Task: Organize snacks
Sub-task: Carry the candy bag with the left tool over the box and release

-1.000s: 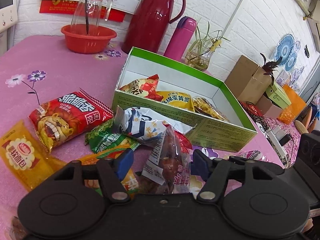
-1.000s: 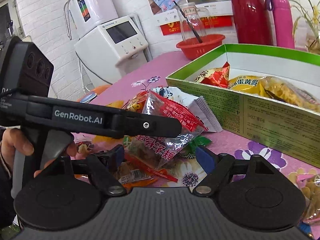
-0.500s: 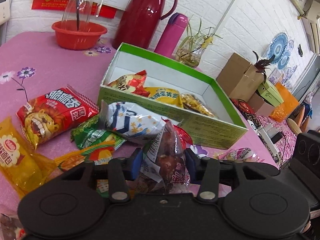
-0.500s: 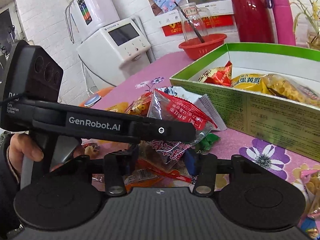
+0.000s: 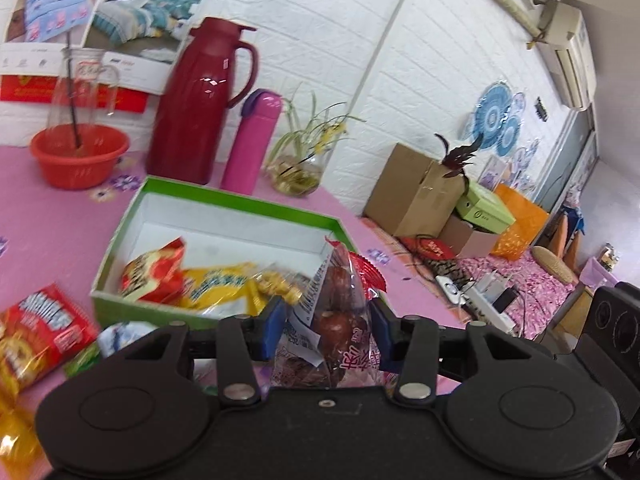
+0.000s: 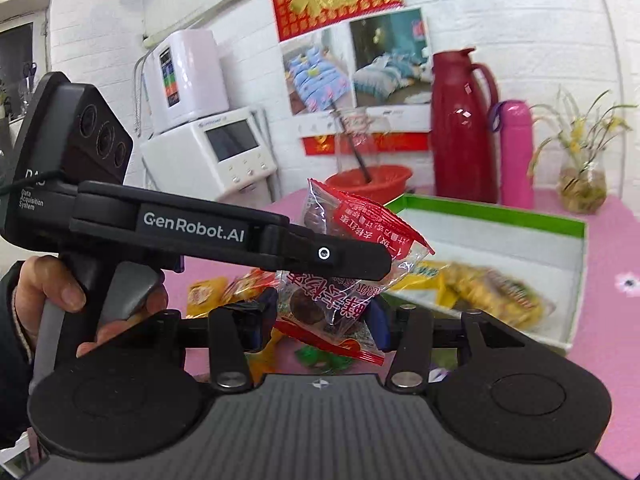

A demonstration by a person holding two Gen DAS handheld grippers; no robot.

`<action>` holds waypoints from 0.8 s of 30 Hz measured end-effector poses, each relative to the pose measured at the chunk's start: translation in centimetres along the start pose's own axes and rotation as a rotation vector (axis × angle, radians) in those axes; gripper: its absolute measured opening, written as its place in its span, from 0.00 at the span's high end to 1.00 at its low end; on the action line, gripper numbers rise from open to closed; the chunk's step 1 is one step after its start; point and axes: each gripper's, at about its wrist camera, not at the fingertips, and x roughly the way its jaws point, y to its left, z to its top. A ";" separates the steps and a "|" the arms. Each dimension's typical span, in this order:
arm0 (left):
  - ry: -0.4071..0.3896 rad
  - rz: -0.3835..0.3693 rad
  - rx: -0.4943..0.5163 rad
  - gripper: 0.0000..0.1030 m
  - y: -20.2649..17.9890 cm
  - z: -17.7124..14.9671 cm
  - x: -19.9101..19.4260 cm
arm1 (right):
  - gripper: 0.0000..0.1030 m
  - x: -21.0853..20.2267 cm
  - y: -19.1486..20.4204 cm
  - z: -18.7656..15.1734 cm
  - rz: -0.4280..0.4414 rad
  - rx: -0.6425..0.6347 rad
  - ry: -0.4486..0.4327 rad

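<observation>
My left gripper (image 5: 326,330) is shut on a clear packet of red dates (image 5: 340,316) and holds it above the table, near the front wall of the green box (image 5: 224,200). The box holds a red packet (image 5: 154,270) and yellow packets (image 5: 218,284). In the right wrist view the left gripper (image 6: 336,258) pinches the date packet (image 6: 360,232). My right gripper (image 6: 320,322) is shut on a red-edged packet (image 6: 340,340) just below it. The box also shows in the right wrist view (image 6: 500,216).
More snacks lie left of the box: a red lion packet (image 5: 36,332) and a white-blue one (image 5: 120,334). A red bowl (image 5: 78,154), a red thermos jug (image 5: 196,100), a pink flask (image 5: 256,140) and a plant vase (image 5: 298,172) stand at the back.
My left gripper closed on the date packet and lifted it toward the box. My right gripper closed on its packet and rose too.
</observation>
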 end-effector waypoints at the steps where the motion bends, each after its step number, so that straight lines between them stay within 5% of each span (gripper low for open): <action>1: -0.003 -0.011 0.002 0.75 -0.2 0.3 0.6 | 0.22 -0.1 -0.5 0.3 -0.017 -0.007 -0.011; 16: 0.002 -0.039 0.026 0.75 -0.9 2.8 9.6 | 0.22 1.6 -7.0 1.0 -0.179 -0.053 -0.023; 17: 0.003 -0.026 0.032 0.71 -0.8 2.8 10.0 | 0.21 1.9 -7.4 0.8 -0.196 -0.060 -0.018; 19: 0.000 0.020 0.038 0.29 -0.4 2.5 10.5 | 0.15 2.8 -8.0 0.2 -0.246 -0.074 -0.008; 20: -0.010 0.049 0.035 0.00 -0.2 2.3 10.4 | 0.00 3.1 -8.3 0.0 -0.272 -0.078 0.005; 24: -0.040 0.102 0.051 0.00 0.6 1.5 9.6 | 0.00 2.4 -9.2 -0.8 -0.295 -0.051 -0.015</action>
